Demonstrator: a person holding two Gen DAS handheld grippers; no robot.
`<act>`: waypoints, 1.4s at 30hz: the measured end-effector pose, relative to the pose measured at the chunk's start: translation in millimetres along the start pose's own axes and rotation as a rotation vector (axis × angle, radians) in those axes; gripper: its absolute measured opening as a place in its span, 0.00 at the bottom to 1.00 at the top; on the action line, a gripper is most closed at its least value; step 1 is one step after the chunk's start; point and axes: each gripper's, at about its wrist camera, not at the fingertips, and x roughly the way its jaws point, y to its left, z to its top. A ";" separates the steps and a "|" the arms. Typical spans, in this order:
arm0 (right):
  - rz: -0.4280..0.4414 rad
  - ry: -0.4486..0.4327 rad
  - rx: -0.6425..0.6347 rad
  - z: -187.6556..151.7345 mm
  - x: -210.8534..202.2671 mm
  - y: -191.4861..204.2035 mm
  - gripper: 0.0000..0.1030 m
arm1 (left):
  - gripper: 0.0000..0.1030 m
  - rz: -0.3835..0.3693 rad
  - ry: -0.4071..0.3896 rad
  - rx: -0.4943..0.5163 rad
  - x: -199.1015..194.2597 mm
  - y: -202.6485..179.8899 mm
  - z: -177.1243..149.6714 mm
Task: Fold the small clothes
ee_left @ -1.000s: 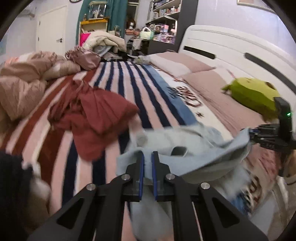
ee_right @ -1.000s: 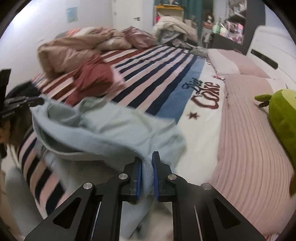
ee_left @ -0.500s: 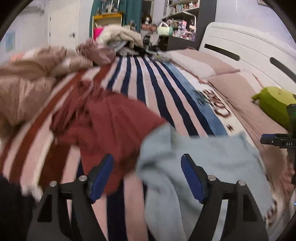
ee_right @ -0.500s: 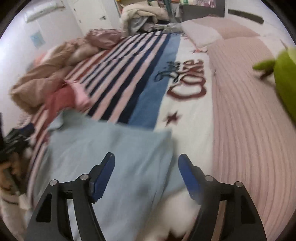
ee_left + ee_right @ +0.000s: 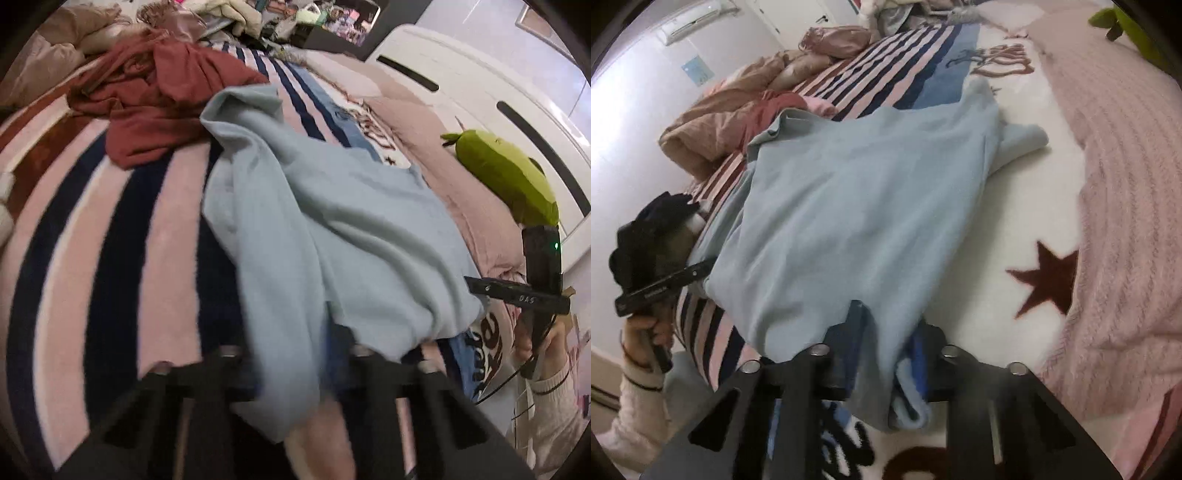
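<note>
Left wrist view: I see the light blue garment (image 5: 332, 229) spread rumpled on the bed (image 5: 110, 240), not yet folded. My left gripper (image 5: 291, 354) tilts down; its fingers have just been closing on the near hem draped between them.

Right wrist view: right gripper (image 5: 886, 347) likewise tilted down, fingers just closing on the other hem corner. Red garment (image 5: 159, 92) lies beyond, untouched.

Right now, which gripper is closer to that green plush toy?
Right. The right gripper sits on the plush's side of the blue garment, just below the plush in the left view. The left gripper is at the garment's opposite edge, far from it.
</note>
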 end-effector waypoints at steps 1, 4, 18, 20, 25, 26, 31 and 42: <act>-0.004 -0.013 -0.021 -2.1 -4.8 3.0 0.08 | 0.13 -0.003 -0.016 0.001 -6.0 -0.9 -2.4; 0.024 -0.029 -0.011 -10.2 -18.9 0.3 0.05 | 0.11 -0.044 -0.038 -0.010 -26.5 -0.2 -16.3; 0.084 -0.047 0.013 -35.2 -35.9 1.1 0.73 | 0.63 -0.062 -0.042 0.011 -53.1 11.1 -62.6; 0.072 -0.021 -0.001 -31.6 -19.1 7.3 0.73 | 0.64 -0.067 -0.025 0.011 -40.3 7.2 -58.1; -0.011 -0.049 -0.095 -31.3 -3.3 25.4 0.21 | 0.15 0.004 -0.016 0.073 -23.2 -7.4 -53.3; -0.014 -0.053 -0.101 -32.5 -7.2 25.4 0.15 | 0.13 0.022 -0.018 0.087 -25.5 -9.1 -52.8; -0.012 -0.054 -0.119 -36.3 -31.1 19.0 0.13 | 0.11 0.019 -0.019 0.119 -43.5 -1.5 -54.8; -0.136 -0.060 -0.151 -49.5 -56.9 36.3 0.37 | 0.78 0.023 -0.045 0.025 -72.7 2.5 -82.1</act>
